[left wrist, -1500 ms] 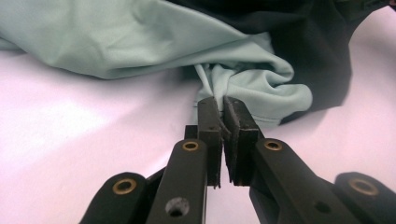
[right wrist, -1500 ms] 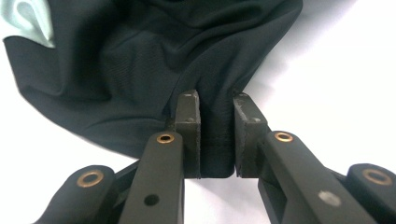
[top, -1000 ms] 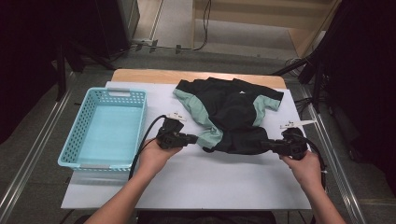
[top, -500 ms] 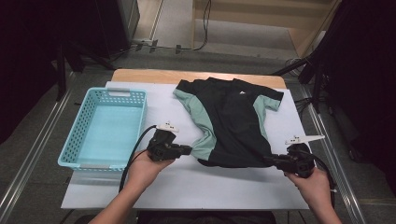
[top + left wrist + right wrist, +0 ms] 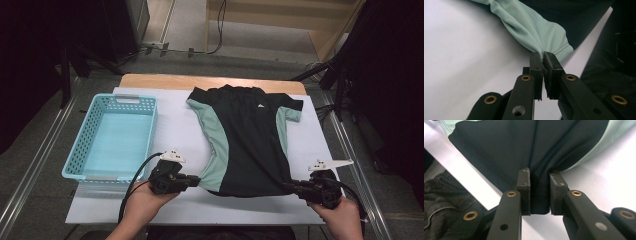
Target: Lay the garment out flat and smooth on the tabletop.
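A black T-shirt (image 5: 245,140) with mint-green side panels lies spread flat on the white table (image 5: 180,130), collar toward the far edge. My left gripper (image 5: 196,179) is shut on the shirt's near-left hem corner, where the mint fabric (image 5: 534,30) bunches between the pads. At the near-right corner my right gripper (image 5: 291,185) is shut on the hem, a thick fold of black cloth (image 5: 539,195) clamped between its jaws. Both grippers sit low near the table's front edge with the hem stretched between them.
A light-blue plastic basket (image 5: 92,150) with nothing in it stands on the left part of the table. A wooden strip (image 5: 210,81) runs along the far edge. Dark stands and cables flank the table on the floor beyond.
Both grippers have pulled the hem toward the near edge and apart. The shirt, folded over at first, now lies unfolded and stretched flat.
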A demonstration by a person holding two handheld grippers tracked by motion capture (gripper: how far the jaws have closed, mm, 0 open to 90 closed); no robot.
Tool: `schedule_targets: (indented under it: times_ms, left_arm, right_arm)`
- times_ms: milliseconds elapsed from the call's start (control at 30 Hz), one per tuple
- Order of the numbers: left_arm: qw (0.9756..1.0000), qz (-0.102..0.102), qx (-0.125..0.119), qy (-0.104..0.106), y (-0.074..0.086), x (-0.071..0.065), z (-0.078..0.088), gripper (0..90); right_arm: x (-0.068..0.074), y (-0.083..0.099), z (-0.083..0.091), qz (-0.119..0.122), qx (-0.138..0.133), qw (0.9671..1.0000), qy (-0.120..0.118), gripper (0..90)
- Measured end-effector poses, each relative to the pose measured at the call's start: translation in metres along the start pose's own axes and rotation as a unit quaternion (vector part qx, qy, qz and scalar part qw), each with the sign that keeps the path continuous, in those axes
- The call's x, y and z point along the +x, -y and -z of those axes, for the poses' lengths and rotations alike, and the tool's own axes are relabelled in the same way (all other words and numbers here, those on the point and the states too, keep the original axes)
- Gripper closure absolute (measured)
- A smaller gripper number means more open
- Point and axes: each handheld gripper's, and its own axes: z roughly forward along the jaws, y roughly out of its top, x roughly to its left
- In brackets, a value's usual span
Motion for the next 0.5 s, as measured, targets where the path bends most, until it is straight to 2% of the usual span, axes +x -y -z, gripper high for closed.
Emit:
schedule_targets:
  times_ms: [67,133,200,267,367,500]
  left_arm:
    - [1.0,-0.005,0.002,-0.004,0.004,-0.004,0.001,86.4]
    - [0.9995,-0.024,-0.003,-0.019,0.006,-0.007,0.002,83.1]
    - [0.9993,-0.027,-0.015,-0.023,0.005,-0.006,0.004,77.3]
    - [0.9988,-0.027,-0.028,-0.028,0.004,-0.004,0.005,66.6]
    - [0.998,-0.025,-0.041,-0.04,0.004,-0.001,0.003,56.9]
    - [0.9971,-0.03,-0.055,-0.045,0.002,0.005,0.0,46.5]
  right_arm:
    - [0.003,0.003,0.001,0.003,0.001,1.0,-0.002,70.9]
    - [0.003,0.006,0.003,0.007,-0.007,0.9999,-0.011,64.5]
    - [0.003,0.006,0.006,0.019,-0.021,0.9996,0.0,54.7]
    - [0.0,0.006,0.009,0.028,-0.047,0.9985,0.012,44.7]
    - [-0.004,0.006,0.012,0.025,-0.06,0.9978,0.012,42.6]
    - [-0.009,0.007,0.008,0.025,-0.055,0.998,0.018,42.6]
